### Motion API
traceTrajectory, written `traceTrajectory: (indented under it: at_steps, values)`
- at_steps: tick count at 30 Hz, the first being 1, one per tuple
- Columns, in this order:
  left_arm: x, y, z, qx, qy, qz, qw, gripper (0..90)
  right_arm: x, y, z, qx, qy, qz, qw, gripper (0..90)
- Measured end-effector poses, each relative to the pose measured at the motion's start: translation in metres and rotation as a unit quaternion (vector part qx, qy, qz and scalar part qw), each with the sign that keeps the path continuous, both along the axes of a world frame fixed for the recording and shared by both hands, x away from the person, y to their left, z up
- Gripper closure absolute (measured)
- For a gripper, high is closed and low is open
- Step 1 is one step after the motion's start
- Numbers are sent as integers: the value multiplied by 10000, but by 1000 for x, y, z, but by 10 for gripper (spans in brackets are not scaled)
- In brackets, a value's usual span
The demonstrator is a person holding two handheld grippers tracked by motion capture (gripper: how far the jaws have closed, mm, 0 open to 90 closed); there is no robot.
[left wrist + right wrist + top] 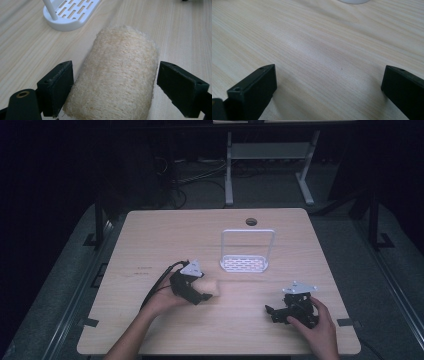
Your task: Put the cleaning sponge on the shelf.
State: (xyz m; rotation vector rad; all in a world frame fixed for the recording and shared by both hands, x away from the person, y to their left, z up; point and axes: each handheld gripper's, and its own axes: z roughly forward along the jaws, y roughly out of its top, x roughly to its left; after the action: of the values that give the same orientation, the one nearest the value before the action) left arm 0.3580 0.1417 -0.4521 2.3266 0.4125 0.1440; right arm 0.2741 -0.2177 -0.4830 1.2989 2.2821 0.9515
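**Straddling the loofah, long axis running away from my left jaws**

Looking along my left gripper [115, 87], I have the loofah roll [117, 75] lying on the desk [30, 45] right between my jaws. They are spread, one on each flank of the roll; the near-left one looks to be touching or just beside the fibre, the other stands a little apart from it. Nothing is pinched yet. The roll's long axis points straight ahead of these jaws, so closing them would squeeze across its width, which I judge to be the right way to take a soft cylinder like this.

Beyond the roll's far end and off to the left of my jaws sits the white slotted rack [72, 13] with its upright loop handle.

My right gripper [295, 310] rests well apart, off to the side near the desk's front edge. Its jaws are spread too, with bare wood between them. My left hand [162, 301] is plainly the nearer one to the roll, so I take the grasp to be its job.
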Motion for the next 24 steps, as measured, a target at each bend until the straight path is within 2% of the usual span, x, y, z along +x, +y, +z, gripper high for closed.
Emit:
traceTrajectory:
  at_steps: [5,15,24]
  values:
    - [1,-1,-2,9,30,-11,10000,135,0,0,0,-1,0,0,10000,0]
    - [2,-4,-10,173,97,-72,9998,138,0,0,0,0,1,-1,10000,0]
    - [2,-4,-10,121,125,-87,9998,174,0,0,0,-1,0,4,10000,0]
